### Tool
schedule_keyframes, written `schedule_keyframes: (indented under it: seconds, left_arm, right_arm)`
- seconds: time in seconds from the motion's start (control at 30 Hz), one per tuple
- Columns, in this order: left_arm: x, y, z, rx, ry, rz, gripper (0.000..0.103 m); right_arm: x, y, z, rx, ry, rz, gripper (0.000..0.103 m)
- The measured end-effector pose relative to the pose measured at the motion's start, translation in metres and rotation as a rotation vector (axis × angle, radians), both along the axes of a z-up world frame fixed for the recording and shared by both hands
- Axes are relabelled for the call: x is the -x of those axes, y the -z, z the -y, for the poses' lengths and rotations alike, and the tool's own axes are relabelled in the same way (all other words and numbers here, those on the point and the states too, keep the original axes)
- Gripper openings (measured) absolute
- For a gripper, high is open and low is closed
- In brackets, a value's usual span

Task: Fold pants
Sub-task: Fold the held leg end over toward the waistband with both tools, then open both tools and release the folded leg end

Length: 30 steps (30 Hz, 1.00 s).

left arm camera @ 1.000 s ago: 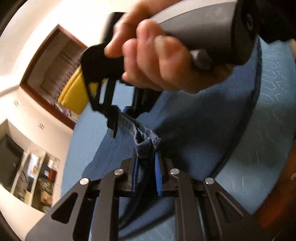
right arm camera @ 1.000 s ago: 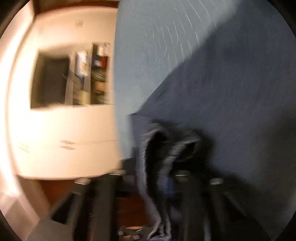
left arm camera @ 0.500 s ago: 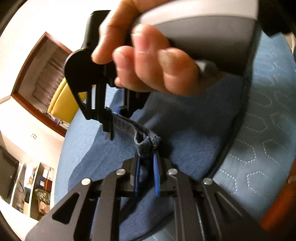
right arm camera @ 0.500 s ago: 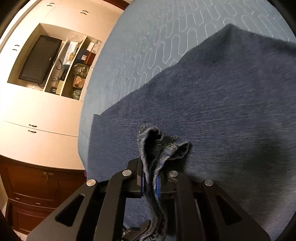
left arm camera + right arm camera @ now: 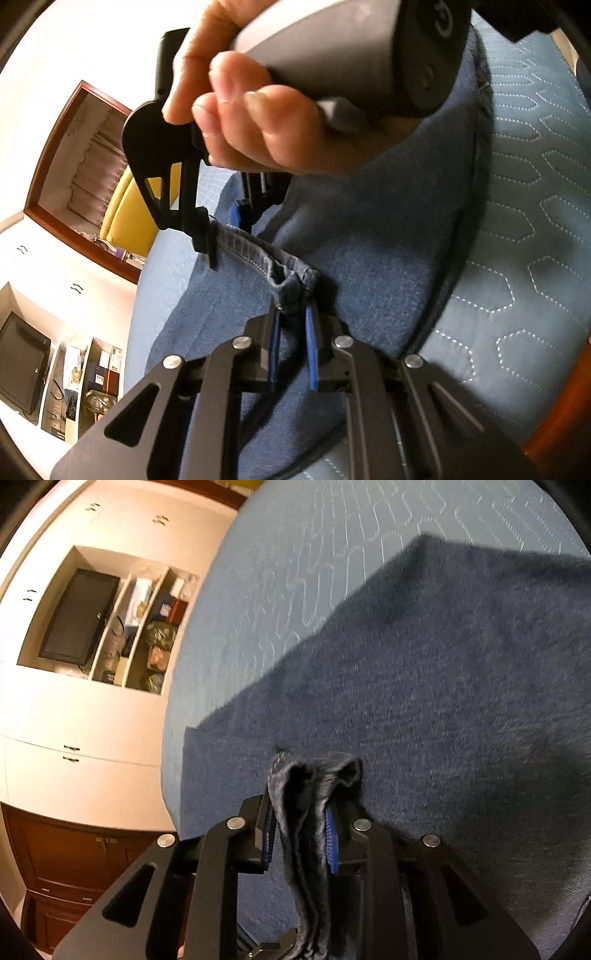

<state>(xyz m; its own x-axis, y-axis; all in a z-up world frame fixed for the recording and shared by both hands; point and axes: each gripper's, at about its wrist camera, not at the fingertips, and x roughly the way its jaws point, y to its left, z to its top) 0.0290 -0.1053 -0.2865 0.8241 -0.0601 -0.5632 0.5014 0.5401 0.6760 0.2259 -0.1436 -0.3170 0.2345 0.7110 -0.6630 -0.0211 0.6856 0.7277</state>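
Soft, limp, fairly heavy denim pants (image 5: 369,236) spread on quilted bed (image 5: 532,206); left gripper (image 5: 293,345) pinching stitched hem at 12 o'clock, right gripper (image 5: 299,834) jaws opening around bunched fold, probably slack; best gripped at seams.

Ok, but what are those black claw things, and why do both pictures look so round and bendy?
Those are pinching tools that a person carries, one in each hand. Each has a small wide-eyed camera looking along its two fingers, which is why the pictures bend. One picture comes from the left gripper, the other from the right gripper. The left picture also shows the person's hand holding the right gripper. Blue denim pants lie on a light blue quilted bedspread. The left gripper pinches the pants' hem. The right gripper's jaws are opening, with a bunch of denim between them.
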Motion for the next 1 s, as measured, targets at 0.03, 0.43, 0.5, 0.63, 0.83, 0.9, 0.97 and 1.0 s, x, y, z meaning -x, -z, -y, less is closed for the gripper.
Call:
schedule_keyframes:
  seconds: [0.03,0.43,0.5,0.63,0.83,0.9,0.97,1.0]
  left_arm:
    - [0.002,0.001,0.002,0.001,-0.007,0.006,0.011]
    - [0.021,-0.057,-0.033,0.373,-0.123,-0.049,0.057]
    - [0.026,-0.072,-0.070,0.514,-0.220,-0.074,0.057]
    - [0.038,-0.074,-0.204,0.856,-0.577,-0.135,0.055]
    - [0.047,-0.037,-0.285,0.794,-0.737,-0.118,0.034]
    - [0.041,-0.035,-0.285,0.788,-0.702,-0.132,0.034]
    - [0.035,-0.035,-0.271,0.696,-0.638,-0.130,0.034]
    - [0.035,-0.036,-0.264,0.649,-0.614,-0.110,0.034]
  right_arm:
    - [0.001,0.001,0.002,-0.004,0.008,-0.003,0.022]
    - [0.011,-0.015,-0.006,0.190,0.098,0.047,0.037]
    - [0.011,-0.022,0.003,0.224,0.132,0.064,0.051]
    - [0.026,-0.052,0.010,0.372,0.180,0.145,0.054]
    - [0.089,-0.080,-0.074,0.630,0.023,0.415,0.050]
    - [0.094,-0.069,-0.091,0.689,0.022,0.419,0.045]
    - [0.094,-0.047,-0.100,0.733,0.013,0.375,0.038]
    - [0.094,-0.039,-0.104,0.770,0.005,0.355,0.037]
